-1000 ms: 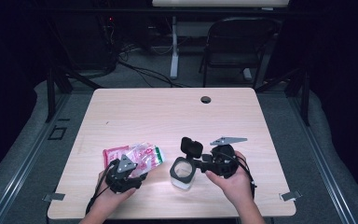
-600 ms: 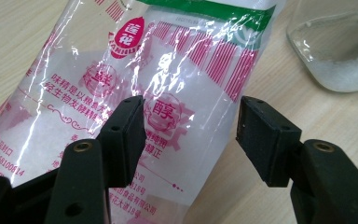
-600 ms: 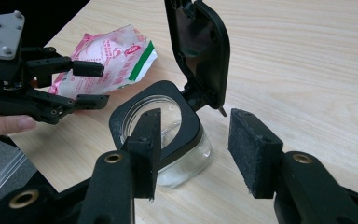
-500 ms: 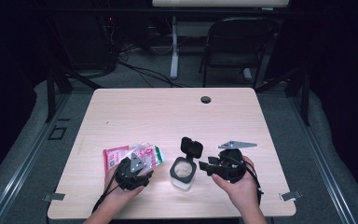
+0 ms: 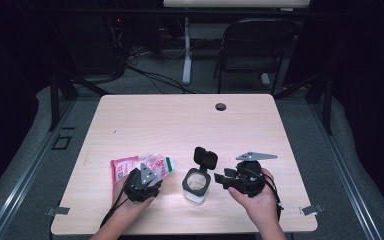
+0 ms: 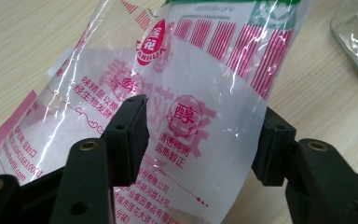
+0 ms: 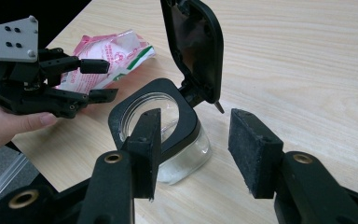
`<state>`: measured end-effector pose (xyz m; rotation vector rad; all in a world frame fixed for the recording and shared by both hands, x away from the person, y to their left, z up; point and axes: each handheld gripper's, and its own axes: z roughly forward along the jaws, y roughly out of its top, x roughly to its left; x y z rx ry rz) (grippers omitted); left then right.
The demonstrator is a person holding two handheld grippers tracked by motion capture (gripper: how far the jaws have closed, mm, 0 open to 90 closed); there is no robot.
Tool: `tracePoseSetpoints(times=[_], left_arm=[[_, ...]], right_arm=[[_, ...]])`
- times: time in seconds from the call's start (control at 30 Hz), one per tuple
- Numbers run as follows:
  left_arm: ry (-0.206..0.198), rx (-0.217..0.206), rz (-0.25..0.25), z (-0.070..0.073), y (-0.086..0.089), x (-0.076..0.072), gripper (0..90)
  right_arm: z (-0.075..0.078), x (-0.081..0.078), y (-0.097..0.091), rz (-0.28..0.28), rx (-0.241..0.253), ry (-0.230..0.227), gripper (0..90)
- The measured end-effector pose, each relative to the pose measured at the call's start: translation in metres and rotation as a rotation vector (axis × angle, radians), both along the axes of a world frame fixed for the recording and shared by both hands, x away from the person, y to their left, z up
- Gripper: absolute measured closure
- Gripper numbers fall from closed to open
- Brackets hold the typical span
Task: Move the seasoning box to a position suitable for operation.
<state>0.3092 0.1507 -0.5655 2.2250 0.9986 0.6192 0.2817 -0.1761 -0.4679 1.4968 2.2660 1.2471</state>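
Observation:
A pink and white printed bag of white powder (image 5: 122, 167) lies at the table's front left. My left gripper (image 5: 146, 172) is open, its jaws straddling the bag's end (image 6: 205, 70); one pad (image 6: 126, 135) sits in front of the film, the other partly behind it. A small glass jar (image 5: 196, 184) with a black square rim stands front centre, with its hinged black lid (image 5: 205, 157) upright and a little white powder inside. My right gripper (image 5: 221, 179) is open beside the jar (image 7: 186, 154), one jaw in front of it and one to its right. My left gripper (image 7: 109, 80) also shows beyond the jar.
The wooden table (image 5: 180, 120) has a round cable hole (image 5: 221, 106) near its far edge. A dark chair (image 5: 255, 45) and floor cables lie behind the table. The jar's glass edge (image 6: 354, 37) appears at the upper right of the left gripper view.
My left gripper has slid a little right, up against the bag. My right gripper has drawn slightly right, away from the jar. Bag and jar have not moved.

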Motion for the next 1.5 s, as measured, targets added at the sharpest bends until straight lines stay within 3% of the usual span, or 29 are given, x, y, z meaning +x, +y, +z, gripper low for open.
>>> tracePoseSetpoints(times=[0.33, 0.67, 0.9, 1.5], left_arm=[[0.029, -0.055, 0.022, -0.001, 0.008, 0.005, 61.0], [0.092, -0.170, 0.069, -0.003, 0.024, 0.014, 74.7], [0.134, -0.199, 0.089, -0.005, 0.031, 0.019, 81.7], [0.180, -0.261, 0.112, -0.007, 0.040, 0.024, 90.0]], right_arm=[[0.000, 0.000, -0.002, -0.005, 0.005, 0.002, 54.3], [-0.001, 0.001, -0.003, -0.006, 0.005, 0.004, 54.3], [-0.002, 0.001, -0.003, -0.011, 0.010, 0.005, 54.2], [-0.005, 0.002, -0.004, -0.011, 0.004, 0.010, 54.2]])
